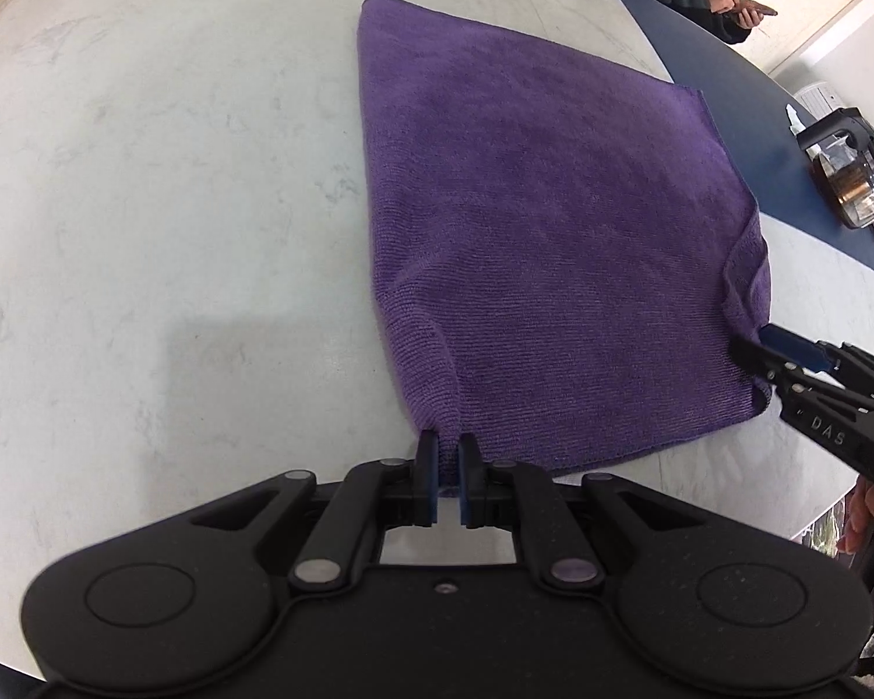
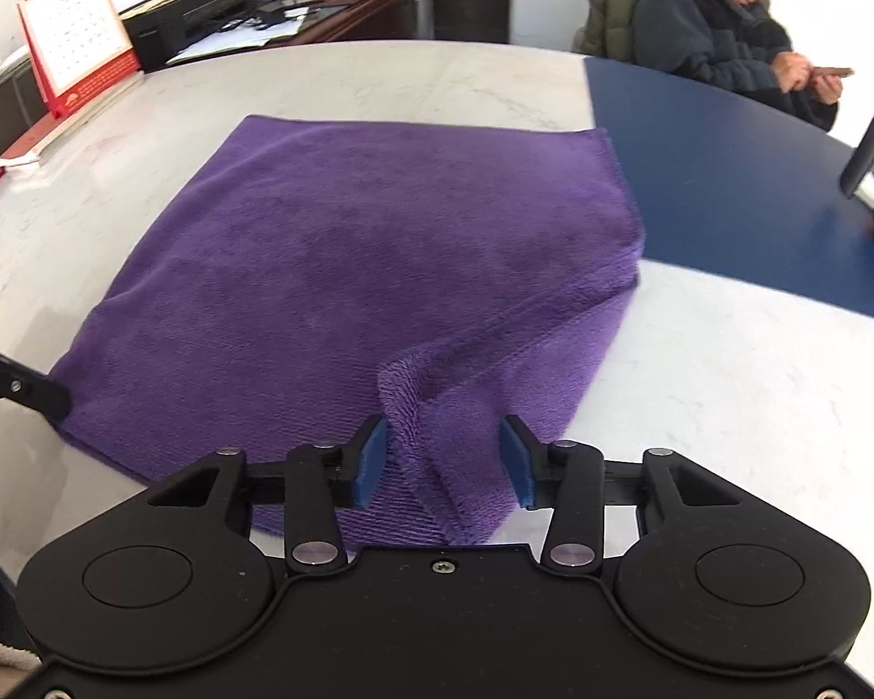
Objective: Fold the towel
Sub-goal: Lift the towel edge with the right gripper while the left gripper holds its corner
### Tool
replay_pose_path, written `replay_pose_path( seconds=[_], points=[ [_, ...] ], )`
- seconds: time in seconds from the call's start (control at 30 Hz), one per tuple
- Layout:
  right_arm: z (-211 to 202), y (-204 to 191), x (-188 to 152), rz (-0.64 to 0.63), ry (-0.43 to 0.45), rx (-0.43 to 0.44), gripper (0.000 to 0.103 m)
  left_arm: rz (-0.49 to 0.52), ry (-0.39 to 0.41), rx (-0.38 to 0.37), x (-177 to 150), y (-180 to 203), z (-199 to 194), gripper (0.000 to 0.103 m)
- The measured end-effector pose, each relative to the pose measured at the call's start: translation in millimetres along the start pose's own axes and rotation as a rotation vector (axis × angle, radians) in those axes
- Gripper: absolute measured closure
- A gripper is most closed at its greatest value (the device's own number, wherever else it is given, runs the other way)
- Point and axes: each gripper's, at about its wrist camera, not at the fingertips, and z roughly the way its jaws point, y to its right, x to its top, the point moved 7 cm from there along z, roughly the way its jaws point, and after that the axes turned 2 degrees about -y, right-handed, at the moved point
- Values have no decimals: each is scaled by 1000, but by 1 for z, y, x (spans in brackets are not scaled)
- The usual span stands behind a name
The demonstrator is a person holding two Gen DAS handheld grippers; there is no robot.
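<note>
A purple towel (image 1: pixel 542 233) lies spread on the white marble table (image 1: pixel 163 186). My left gripper (image 1: pixel 448 454) is shut on the towel's near left corner, a small ridge of cloth pinched between the blue pads. My right gripper (image 2: pixel 444 454) is open, its jaws wide apart on either side of a raised fold at the towel's (image 2: pixel 379 268) near right corner. In the left wrist view the right gripper (image 1: pixel 754 343) reaches in from the right at that bunched corner. The left gripper's finger (image 2: pixel 23 390) shows at the left edge of the right wrist view.
A blue mat (image 2: pixel 746 198) covers the table's right part, under the towel's far right edge. A glass pot with a black handle (image 1: pixel 853 175) stands on it. A seated person (image 2: pixel 728 29) holds a phone beyond it. A desk calendar (image 2: pixel 73 52) stands far left.
</note>
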Motion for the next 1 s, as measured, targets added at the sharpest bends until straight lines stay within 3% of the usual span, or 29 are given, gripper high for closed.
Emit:
replay_pose_path(
  seconds=[0.13,0.23,0.73,0.83,1.0],
  points=[
    [-9,17,-5,56,18,-59,63,13,-10,-2,1,0,2,97],
    [-11,28,-13,128,7,-56,63,18,-15,-3,1,0,2,97],
    [-13,49,-32,416,32,99,46,45,-27,20,1,3,2,97],
    [-11,49,-33,412,32,126,45,47,-30,26,2,3,3,97],
    [-10,35,-26,271,48,96,45,46,-32,35,1,4,4,97]
  ],
)
